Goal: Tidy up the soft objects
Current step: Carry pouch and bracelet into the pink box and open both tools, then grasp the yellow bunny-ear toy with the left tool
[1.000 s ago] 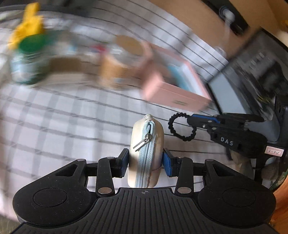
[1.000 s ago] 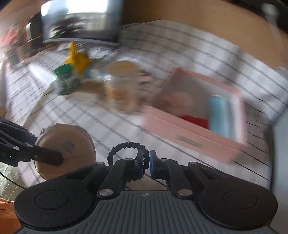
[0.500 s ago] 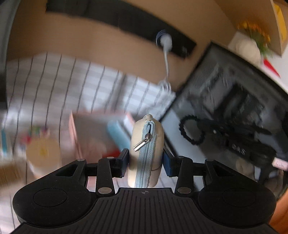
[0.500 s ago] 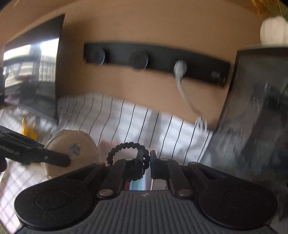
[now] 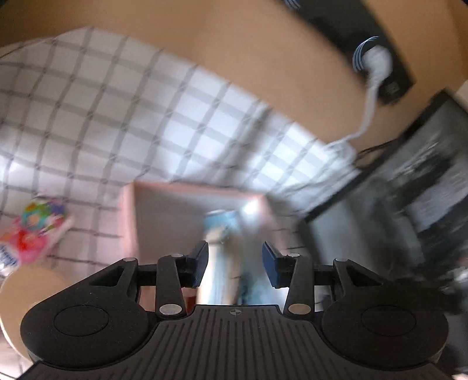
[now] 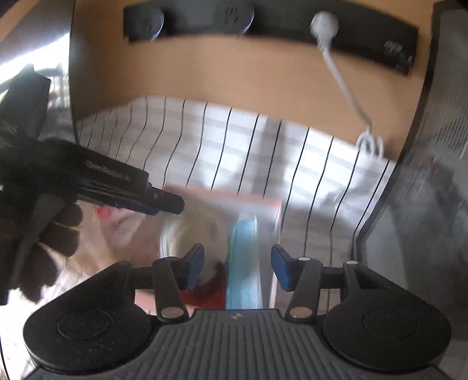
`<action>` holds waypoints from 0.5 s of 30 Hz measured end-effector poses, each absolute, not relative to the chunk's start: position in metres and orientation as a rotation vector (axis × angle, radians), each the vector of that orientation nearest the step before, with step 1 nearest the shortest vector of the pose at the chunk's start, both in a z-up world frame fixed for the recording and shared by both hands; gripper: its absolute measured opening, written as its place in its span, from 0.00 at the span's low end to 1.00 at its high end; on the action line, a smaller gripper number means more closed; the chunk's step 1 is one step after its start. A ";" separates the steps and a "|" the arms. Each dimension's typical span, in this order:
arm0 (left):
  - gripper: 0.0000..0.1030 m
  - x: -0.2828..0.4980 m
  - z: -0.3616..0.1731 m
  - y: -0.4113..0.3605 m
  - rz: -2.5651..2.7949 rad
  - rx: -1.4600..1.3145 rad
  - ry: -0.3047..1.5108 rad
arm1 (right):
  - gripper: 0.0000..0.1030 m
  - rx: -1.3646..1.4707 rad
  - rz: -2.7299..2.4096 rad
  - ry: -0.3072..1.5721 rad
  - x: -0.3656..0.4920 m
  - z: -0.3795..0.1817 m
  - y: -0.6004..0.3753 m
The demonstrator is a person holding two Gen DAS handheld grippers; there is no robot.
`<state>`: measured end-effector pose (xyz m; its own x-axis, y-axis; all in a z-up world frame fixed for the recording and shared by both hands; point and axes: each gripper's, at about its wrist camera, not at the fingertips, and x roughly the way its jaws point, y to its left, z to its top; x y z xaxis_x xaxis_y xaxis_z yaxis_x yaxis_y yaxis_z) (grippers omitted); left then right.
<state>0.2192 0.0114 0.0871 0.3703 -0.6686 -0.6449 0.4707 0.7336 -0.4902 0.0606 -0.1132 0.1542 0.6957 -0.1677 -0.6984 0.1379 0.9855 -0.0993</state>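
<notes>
Both views are blurred by motion. My left gripper (image 5: 235,264) is open above the pink box (image 5: 137,222); the beige zip pouch (image 5: 216,263) shows blurred between and below its fingers, free of the pads. My right gripper (image 6: 237,268) is open and empty over the same pink box (image 6: 275,204). In the box I see the beige pouch (image 6: 201,225), a light blue item (image 6: 242,263) and something red (image 6: 204,295). The left gripper (image 6: 163,204) also shows at the left of the right wrist view. The black bracelet is not clearly visible.
A checked cloth (image 5: 117,102) covers the table. A colourful packet (image 5: 35,228) and a beige round lid (image 5: 26,289) lie left of the box. A dark monitor (image 5: 424,190) stands to the right. A wooden wall with a black socket strip (image 6: 263,26) and a white cable (image 6: 345,87) lies behind.
Both grippers have opened over the pink box. The left one has let go of the beige pouch and the right one has let go of the black bracelet.
</notes>
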 end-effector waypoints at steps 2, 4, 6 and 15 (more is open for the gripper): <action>0.43 0.220 0.071 0.023 -0.695 -0.245 0.946 | 0.50 -0.052 -0.175 0.806 0.058 0.145 -0.113; 0.31 0.218 0.069 0.036 -0.679 -0.253 0.927 | 0.50 -0.041 -0.193 0.825 0.063 0.141 -0.118; 0.32 0.211 0.074 0.049 -0.663 -0.259 0.893 | 0.50 -0.021 -0.214 0.834 0.069 0.143 -0.120; 0.32 0.130 0.091 0.137 -0.495 -0.240 0.698 | 0.57 0.063 -0.202 0.800 0.102 0.179 -0.081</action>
<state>0.1297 0.1366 0.0913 0.6574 -0.5107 -0.5541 0.3540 0.8584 -0.3711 0.1023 -0.0808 0.1788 0.6788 -0.1556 -0.7177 0.2033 0.9789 -0.0199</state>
